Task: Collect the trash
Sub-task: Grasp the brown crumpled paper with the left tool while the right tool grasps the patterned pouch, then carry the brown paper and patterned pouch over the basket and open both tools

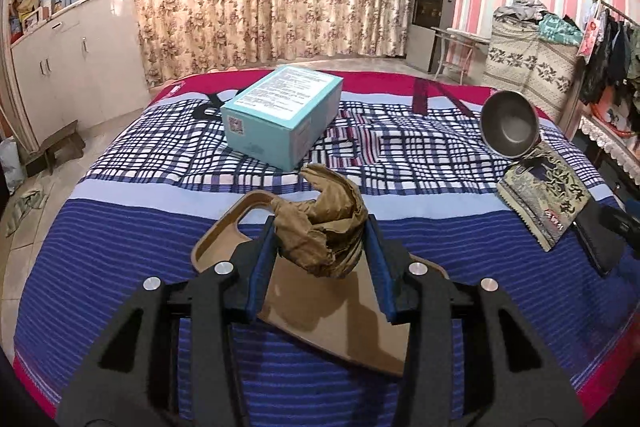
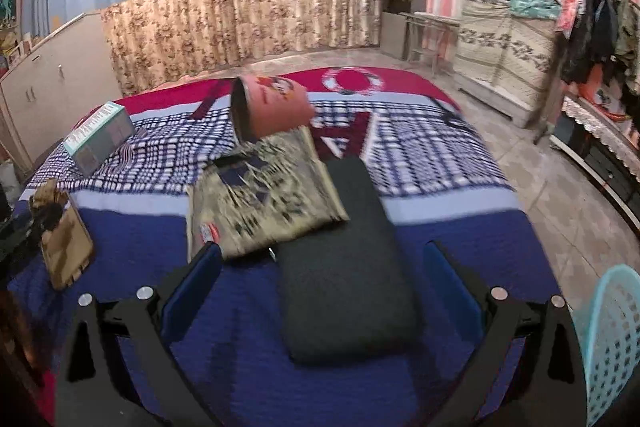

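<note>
Left fingers [image 1: 320,223] clamp crumpled paper [image 1: 322,223] over striped bedspread [image 1: 120,227] (right fingers [image 2: 320,263] apart).

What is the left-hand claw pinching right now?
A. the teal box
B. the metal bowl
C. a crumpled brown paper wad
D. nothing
C: the left gripper has its blue pads pressed on both sides of the crumpled brown paper wad, above the brown board.

The board [image 1: 320,311] is being partly hidden by the left tool [image 1: 320,227] and the wad [image 1: 320,223] in the left view. The basket [image 2: 612,343] is being cut off by the right view's edge. The packet [image 2: 260,195] is being smeared by blur, its print unreadable. The box's [image 1: 280,111] label text is being rendered too small to read.
</note>
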Tool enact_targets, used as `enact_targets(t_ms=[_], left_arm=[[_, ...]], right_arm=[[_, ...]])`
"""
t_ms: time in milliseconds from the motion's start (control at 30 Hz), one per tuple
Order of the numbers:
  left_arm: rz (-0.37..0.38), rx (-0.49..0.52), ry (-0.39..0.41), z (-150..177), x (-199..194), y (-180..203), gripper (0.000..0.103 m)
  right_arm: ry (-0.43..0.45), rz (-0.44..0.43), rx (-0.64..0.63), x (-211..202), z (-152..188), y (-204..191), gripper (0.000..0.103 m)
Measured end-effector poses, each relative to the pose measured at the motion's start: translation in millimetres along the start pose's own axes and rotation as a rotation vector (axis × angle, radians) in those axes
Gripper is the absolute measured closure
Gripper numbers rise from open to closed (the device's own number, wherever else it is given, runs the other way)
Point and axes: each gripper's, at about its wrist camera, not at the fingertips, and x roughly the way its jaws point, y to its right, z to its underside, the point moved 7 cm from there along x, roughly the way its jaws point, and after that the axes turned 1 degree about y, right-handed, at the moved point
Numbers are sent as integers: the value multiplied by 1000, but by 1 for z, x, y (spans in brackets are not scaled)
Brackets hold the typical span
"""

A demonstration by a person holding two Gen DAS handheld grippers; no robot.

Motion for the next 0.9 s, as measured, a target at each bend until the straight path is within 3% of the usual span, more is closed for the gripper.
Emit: enact_targets(t_ms=[67,167,233,300,400,467,667,900], left_arm=[[-4,-6,-7,1,3,0,61],[-4,-12,0,1,3,-1,61],[-1,-5,0,2,4,0,61],[0,3,-1,2,4,2,61],[-2,11,4,2,4,4,61],[-2,12,6,2,4,4,61],[2,8,0,3,3,3,61],[6,8,-5,3,4,4,61]], right_arm=[[-23,11,-14,16,-6,-7,9],[-75,-10,-10,38,-10,-14,27],[-80,47,-61,45,-11,-15,32],[-72,76,-99,43,-11,-16,60],[-59,15,-85,33,-8,-15,79],[-40,25,-78,22,-5,-9,93],[23,-30,147,-31,10,51,94],[40,1,262,-88,48,106,94]])
